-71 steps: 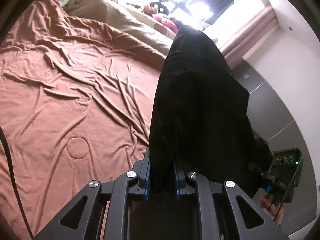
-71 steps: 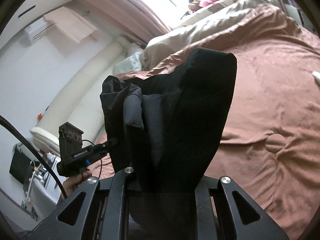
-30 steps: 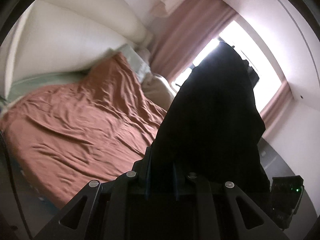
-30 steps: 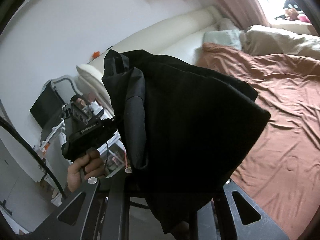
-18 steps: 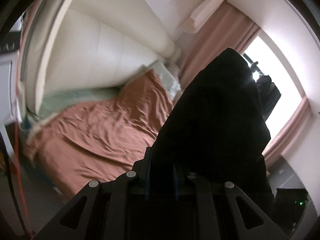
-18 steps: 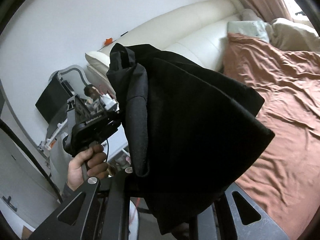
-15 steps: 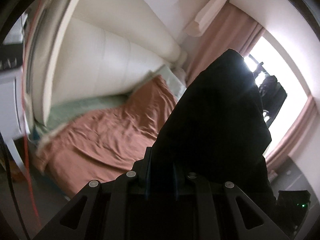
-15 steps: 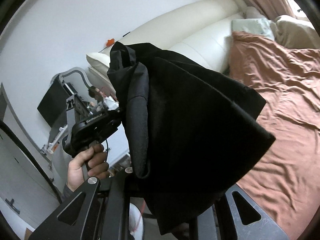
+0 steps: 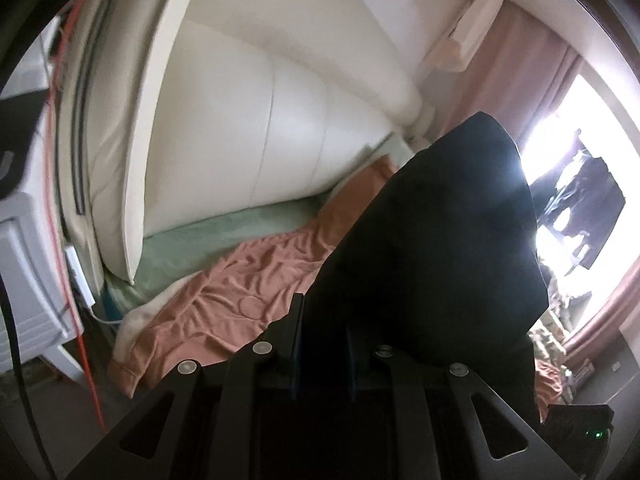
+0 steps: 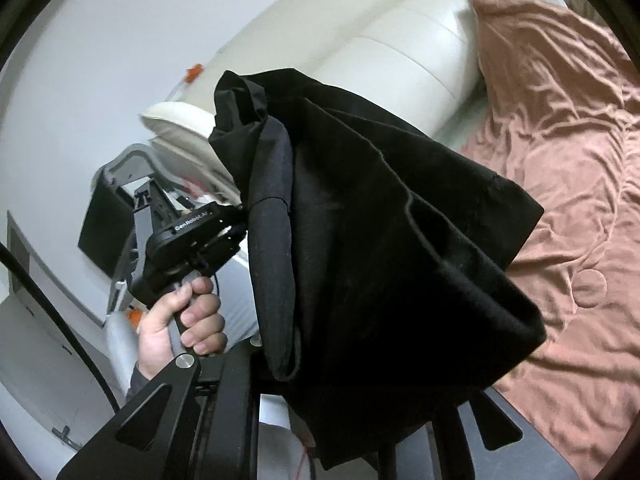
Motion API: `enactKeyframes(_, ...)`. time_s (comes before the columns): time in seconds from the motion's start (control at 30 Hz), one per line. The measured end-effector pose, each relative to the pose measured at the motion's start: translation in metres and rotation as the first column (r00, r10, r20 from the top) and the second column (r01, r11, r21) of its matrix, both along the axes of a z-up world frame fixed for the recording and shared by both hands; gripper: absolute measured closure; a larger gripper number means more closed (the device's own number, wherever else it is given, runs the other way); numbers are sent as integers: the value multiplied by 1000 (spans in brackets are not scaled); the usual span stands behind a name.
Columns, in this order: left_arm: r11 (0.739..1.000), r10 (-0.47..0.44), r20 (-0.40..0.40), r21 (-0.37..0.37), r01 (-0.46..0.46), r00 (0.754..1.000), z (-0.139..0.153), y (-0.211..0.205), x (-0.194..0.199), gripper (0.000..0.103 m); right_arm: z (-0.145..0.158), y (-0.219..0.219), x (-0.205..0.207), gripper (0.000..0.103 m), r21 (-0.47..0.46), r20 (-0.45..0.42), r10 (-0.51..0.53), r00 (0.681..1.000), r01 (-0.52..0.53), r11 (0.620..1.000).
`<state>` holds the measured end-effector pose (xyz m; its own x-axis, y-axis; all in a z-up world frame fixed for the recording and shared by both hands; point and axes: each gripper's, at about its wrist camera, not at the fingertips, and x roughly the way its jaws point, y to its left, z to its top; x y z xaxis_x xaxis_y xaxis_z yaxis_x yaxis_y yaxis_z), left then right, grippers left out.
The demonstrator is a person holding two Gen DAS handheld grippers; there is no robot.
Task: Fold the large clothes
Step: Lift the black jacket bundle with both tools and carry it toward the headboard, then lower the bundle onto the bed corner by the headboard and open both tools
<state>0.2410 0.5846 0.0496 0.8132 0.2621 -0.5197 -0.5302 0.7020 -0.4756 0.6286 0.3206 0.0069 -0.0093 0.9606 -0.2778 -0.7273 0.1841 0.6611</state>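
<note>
Black garment [image 10: 380, 240] clamped in both tools; left tool [image 9: 320, 344] body reads "GenRobot.AI".

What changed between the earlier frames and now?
Both views swung away from the window and the bed's middle toward the white headboard and bed edge, carrying the black garment along. Unchanged: left tongs and right tongs stay shut on it.

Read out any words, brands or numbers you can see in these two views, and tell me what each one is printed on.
"GenRobot.AI": white lettering on the black body of the left gripper, seen in the right wrist view, gripped by a hand.
No other text: the black garment shows no label or print, and nothing can be read on the brown bedspread or the dark screen.
</note>
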Motion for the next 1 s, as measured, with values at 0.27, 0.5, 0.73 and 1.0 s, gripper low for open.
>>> enactKeyframes(0.27,1000,-5,-103,1,6,995,-59,39,68,86,-24,45,58,90,-60,4,-7,1000,8,998)
enactKeyframes(0.5,999,-16,-182,25,21,983,-94,56,116,86,-37,68,88,90,-112,22,-54,998,56,992)
enactKeyframes(0.73,995,71,-309,91,-44,948,-134,65,141,68,-97,88,132,10,-279,-43,-169,985,151,948)
enactKeyframes(1.0,1000,4,-296,10,-1,955,-156,39,108,60,-135,56,107,8,-339,-125,-207,970,155,928)
